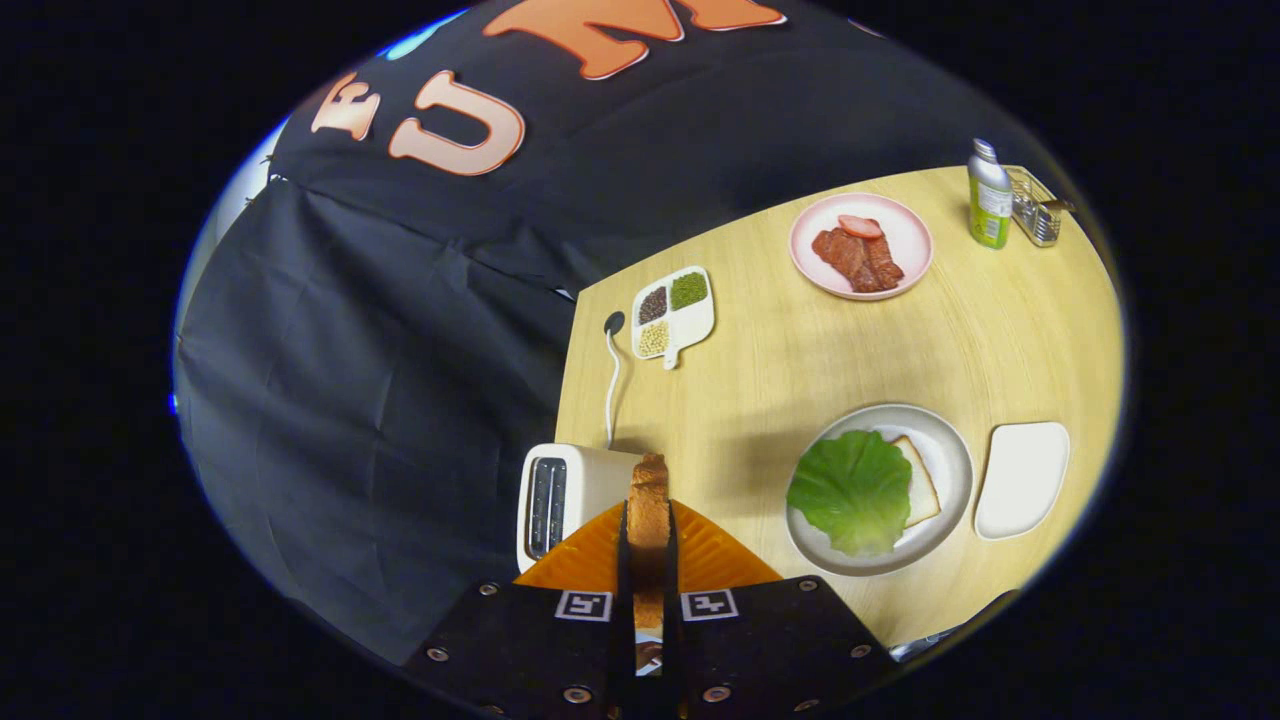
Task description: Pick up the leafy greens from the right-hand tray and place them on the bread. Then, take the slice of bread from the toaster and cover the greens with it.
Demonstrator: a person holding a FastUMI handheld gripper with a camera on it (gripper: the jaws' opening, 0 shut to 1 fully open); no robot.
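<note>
while the claw [648, 560] grips the bread slice [648, 500] edge-on between its fingers, the toaster [570, 495] sits just beyond.

Bright light is shining down on the worktop [780, 380], and it is looking warm and yellow. A soft dark shadow is lying beside the grey plate [950, 450]. Everything is bending round near the edges. My tool [648, 560] is looking dark, and the far things are staying sharp.

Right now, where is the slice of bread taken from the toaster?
The bread slice is clamped edge-on between the tool's two fingers, lifted above the white toaster, to the left of the plate holding the green leaf.
</note>
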